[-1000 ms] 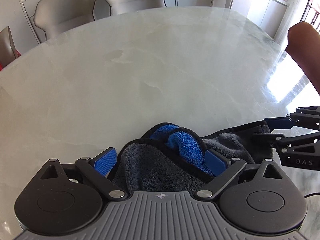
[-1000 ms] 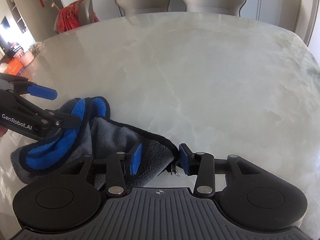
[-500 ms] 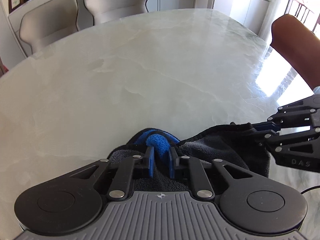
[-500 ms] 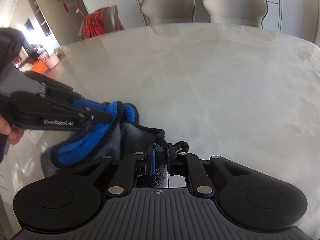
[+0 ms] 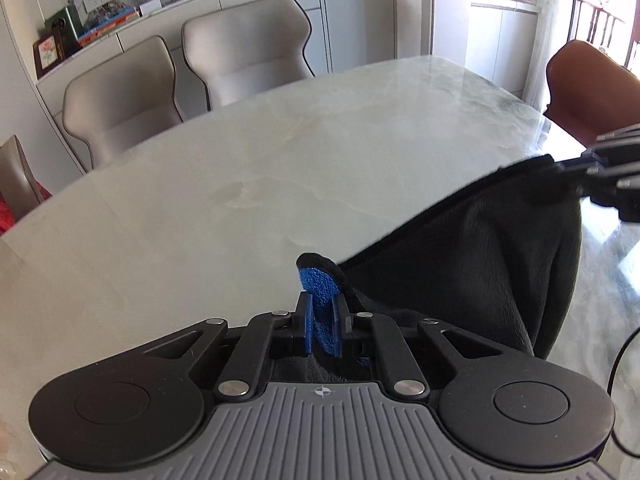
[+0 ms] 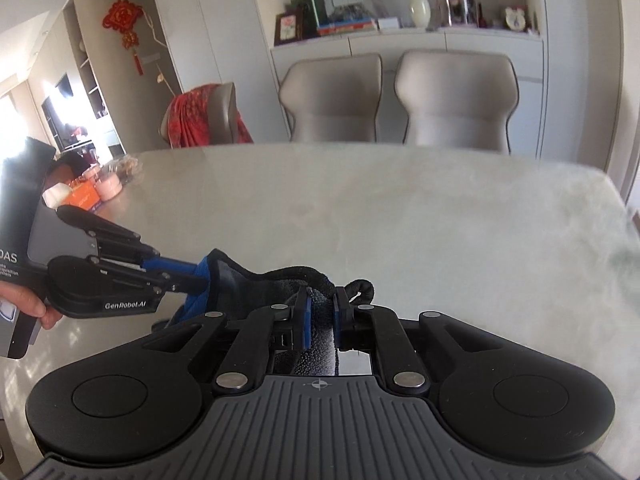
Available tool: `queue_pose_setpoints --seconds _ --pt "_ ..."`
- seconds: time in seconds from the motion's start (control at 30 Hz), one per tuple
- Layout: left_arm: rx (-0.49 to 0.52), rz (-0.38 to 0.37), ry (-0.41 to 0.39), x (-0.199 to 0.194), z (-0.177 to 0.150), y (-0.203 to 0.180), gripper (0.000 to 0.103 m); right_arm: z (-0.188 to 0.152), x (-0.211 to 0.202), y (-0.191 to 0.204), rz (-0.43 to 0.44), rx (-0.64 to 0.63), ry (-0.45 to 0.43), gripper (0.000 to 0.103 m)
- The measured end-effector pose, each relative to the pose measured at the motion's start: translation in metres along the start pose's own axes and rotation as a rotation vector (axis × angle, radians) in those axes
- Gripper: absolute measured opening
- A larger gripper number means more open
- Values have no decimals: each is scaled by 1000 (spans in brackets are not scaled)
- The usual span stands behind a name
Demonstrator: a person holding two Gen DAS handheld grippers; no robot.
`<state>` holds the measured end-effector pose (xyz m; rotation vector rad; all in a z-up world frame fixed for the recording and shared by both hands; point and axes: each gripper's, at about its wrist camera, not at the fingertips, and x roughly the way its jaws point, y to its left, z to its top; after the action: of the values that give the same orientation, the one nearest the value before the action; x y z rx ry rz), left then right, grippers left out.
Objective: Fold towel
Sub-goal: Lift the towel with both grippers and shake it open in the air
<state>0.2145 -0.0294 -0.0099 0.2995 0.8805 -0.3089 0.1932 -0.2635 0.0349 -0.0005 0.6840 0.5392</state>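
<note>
The towel is dark grey on one face and blue on the other, with a black hem. It hangs lifted above the marble table, stretched between both grippers. My left gripper is shut on a blue corner of it. My right gripper is shut on another corner, grey side showing. In the right wrist view the towel sags between the two grippers, and the left gripper shows at the left, held by a hand. In the left wrist view the right gripper pinches the towel's far corner.
Two beige chairs stand at the table's far side and a brown chair at the right end. A chair with a red cloth and small boxes sit at the far left. A cable hangs at the right.
Both grippers went from open around the crumpled towel to shut on its corners, then rose and moved apart. The towel left the table and now hangs spread between them.
</note>
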Motion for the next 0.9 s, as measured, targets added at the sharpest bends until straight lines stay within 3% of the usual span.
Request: queue_pose_setpoints --seconds 0.37,0.67,0.8,0.9 --pt "-5 131 -125 -20 60 50 8 102 15 1 -33 -155 -173 10" --pt "-20 267 -337 -75 141 96 8 187 -9 16 -87 -296 -349 10" --pt "-19 320 -432 -106 167 107 8 199 -22 20 -92 -332 -381 10" --pt "-16 291 -462 -122 172 106 8 189 -26 27 -60 -365 -361 11"
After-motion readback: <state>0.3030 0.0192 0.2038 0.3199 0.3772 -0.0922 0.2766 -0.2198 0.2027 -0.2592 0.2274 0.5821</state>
